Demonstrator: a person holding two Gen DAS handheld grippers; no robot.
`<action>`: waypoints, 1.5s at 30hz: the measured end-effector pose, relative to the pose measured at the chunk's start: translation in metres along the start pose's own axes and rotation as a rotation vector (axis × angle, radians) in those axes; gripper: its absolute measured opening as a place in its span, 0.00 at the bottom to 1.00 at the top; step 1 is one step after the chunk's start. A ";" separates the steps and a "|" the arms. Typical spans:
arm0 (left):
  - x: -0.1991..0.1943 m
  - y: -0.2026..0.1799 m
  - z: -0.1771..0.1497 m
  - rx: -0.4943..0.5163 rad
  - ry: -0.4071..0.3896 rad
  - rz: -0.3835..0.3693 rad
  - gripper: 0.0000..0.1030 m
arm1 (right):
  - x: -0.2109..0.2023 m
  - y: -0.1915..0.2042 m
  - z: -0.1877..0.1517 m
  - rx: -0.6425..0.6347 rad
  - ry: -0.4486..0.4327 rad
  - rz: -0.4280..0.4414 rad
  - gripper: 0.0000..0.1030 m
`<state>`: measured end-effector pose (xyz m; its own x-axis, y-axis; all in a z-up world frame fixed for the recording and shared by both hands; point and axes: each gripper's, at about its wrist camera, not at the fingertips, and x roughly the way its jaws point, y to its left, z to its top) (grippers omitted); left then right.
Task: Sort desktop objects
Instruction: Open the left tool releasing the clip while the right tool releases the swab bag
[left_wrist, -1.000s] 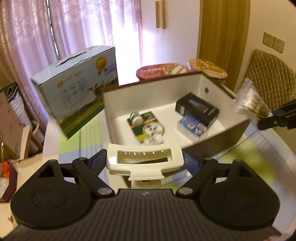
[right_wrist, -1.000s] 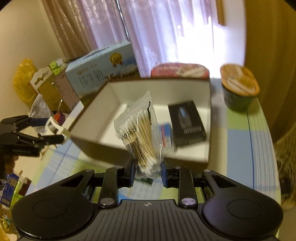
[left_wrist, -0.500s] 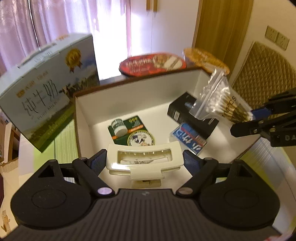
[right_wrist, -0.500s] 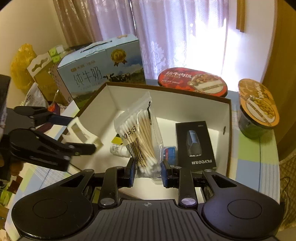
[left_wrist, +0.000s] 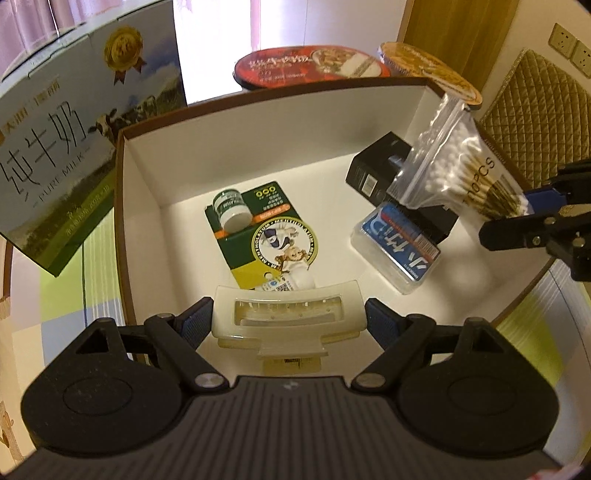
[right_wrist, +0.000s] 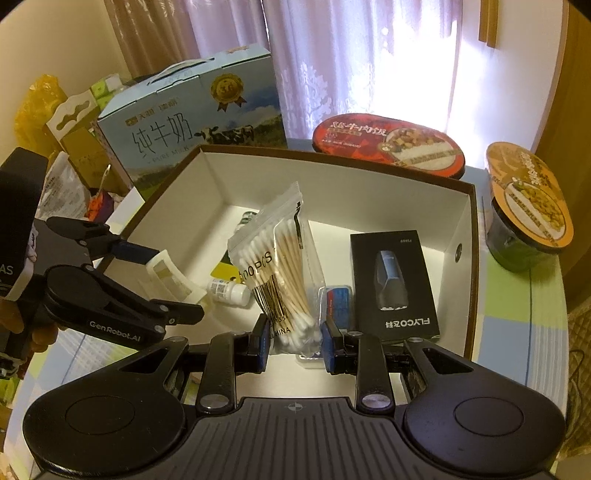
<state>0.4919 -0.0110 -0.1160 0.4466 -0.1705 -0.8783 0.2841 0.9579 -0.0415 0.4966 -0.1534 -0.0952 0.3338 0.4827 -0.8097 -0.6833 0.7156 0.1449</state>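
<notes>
Cream plastic was what your left gripper (left_wrist: 289, 319) had clamped: a wide hair claw clip (left_wrist: 288, 314), pinched end to end between the blue pads and hanging over the near left part of the open box (left_wrist: 122, 206). Your right gripper (right_wrist: 294, 341) was squeezed onto the bottom of a zip bag of cotton swabs (right_wrist: 275, 258), bag standing upright above the box's near side; from the left wrist view you could see that same bag (left_wrist: 458, 173) jutting in from the right over the black carton.

Inside the white-lined box, stuff was already lying flat: a green ointment card (left_wrist: 264, 236) with a little white-capped jar (left_wrist: 231, 208) on top of it, a clear case with a blue label (left_wrist: 397, 245) beside it, and a black FLYCO carton (right_wrist: 393, 282) toward the right wall, with the blue-labelled case touching it.

Around the box on the checked tablecloth (right_wrist: 517, 295) you had a milk carton box (right_wrist: 192, 122) just to the left, a red oval meal tub (right_wrist: 388, 144) behind the far wall, and an orange-lidded bowl (right_wrist: 528, 199) off the far right corner.
</notes>
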 end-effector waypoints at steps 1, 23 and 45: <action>0.002 0.000 0.000 0.001 0.003 0.000 0.82 | 0.001 0.000 0.000 0.000 0.002 0.001 0.24; -0.008 0.013 -0.002 -0.052 -0.035 -0.012 0.87 | 0.034 0.005 -0.004 0.002 0.091 0.027 0.24; -0.014 0.016 -0.004 -0.077 -0.056 0.005 0.93 | 0.049 0.014 -0.005 -0.040 0.036 -0.094 0.88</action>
<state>0.4867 0.0078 -0.1069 0.4952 -0.1761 -0.8508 0.2168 0.9733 -0.0753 0.4999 -0.1228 -0.1355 0.3746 0.3957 -0.8385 -0.6760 0.7355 0.0451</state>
